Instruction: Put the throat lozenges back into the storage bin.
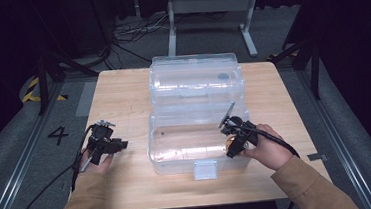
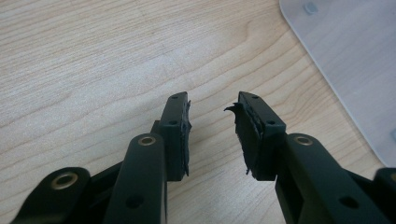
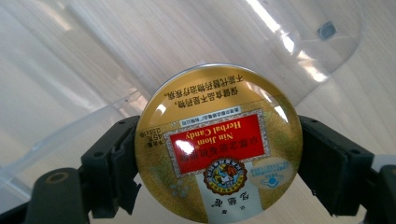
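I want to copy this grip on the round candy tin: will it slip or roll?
The tin is glossy metal, so it may slip between the right gripper jaws. Gripped across its round rim, it could pivot. Dropped on edge, it would likely roll; flat, it should sit stable.

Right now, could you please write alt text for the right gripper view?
A round gold candy tin with a red label sits clamped between the right gripper's two black jaws. Behind it lie a clear plastic storage box and the pale wooden table.

High view looks down on the table [image 1: 130, 189]; claw views sit close (sharing its wood).
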`<state>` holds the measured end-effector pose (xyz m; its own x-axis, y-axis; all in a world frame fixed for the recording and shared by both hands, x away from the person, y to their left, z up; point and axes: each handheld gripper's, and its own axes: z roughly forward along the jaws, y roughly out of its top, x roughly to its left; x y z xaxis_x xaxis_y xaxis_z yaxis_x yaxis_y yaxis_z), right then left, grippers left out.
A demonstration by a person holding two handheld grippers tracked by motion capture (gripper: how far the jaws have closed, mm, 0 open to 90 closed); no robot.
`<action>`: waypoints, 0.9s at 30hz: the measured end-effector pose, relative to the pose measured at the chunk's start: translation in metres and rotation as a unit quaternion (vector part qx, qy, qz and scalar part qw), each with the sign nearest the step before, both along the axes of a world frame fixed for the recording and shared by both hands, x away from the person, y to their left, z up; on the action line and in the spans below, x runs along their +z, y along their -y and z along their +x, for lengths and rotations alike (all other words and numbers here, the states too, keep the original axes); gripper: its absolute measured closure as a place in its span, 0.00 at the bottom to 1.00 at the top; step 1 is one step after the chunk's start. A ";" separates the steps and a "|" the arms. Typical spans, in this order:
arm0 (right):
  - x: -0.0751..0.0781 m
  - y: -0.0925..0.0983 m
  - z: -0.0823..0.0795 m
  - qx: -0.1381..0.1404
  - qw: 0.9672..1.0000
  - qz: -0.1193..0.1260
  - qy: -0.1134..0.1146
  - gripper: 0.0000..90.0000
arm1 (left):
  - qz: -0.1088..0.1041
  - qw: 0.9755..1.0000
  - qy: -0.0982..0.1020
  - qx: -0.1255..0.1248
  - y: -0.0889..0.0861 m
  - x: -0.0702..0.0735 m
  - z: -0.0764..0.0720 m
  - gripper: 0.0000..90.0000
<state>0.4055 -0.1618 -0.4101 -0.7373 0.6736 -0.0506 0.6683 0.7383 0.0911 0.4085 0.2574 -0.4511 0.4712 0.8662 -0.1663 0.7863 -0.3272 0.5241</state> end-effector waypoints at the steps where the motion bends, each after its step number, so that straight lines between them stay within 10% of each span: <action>1: 0.000 0.000 0.000 0.000 1.000 -0.003 0.002 0.22 | -0.001 1.000 -0.001 0.000 0.000 0.000 0.000 0.72; 27: -0.001 0.005 -0.002 -0.016 1.000 0.005 0.007 0.22 | -0.003 1.000 -0.002 0.002 -0.002 -0.001 0.000 0.71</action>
